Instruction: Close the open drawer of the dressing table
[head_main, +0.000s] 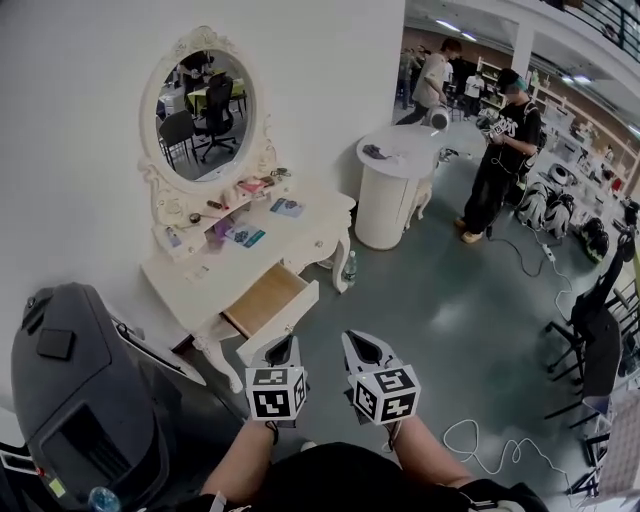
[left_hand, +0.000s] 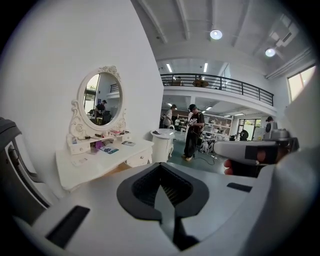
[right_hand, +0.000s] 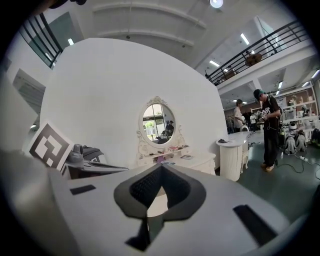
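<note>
The white dressing table (head_main: 310, 228) with an oval mirror (head_main: 205, 115) stands against the wall in the head view. Its drawer (head_main: 268, 298) is pulled out towards me and shows a bare wooden bottom. My left gripper (head_main: 287, 342) hangs just in front of the drawer's front panel, apart from it, jaws together and holding nothing. My right gripper (head_main: 352, 338) is beside it to the right, over the floor, also shut and holding nothing. The left gripper view has the left gripper (left_hand: 160, 166) with the table (left_hand: 95, 161) beyond it. The right gripper view has the right gripper (right_hand: 161, 167) with the table (right_hand: 196, 161) beyond.
A dark grey machine (head_main: 85, 400) stands close at the left of the table. A white round pedestal (head_main: 392, 195) stands right of it, and a bottle (head_main: 349, 268) by a table leg. A person (head_main: 505, 150) stands beyond. Cables (head_main: 480, 445) and a chair (head_main: 598, 335) are at the right.
</note>
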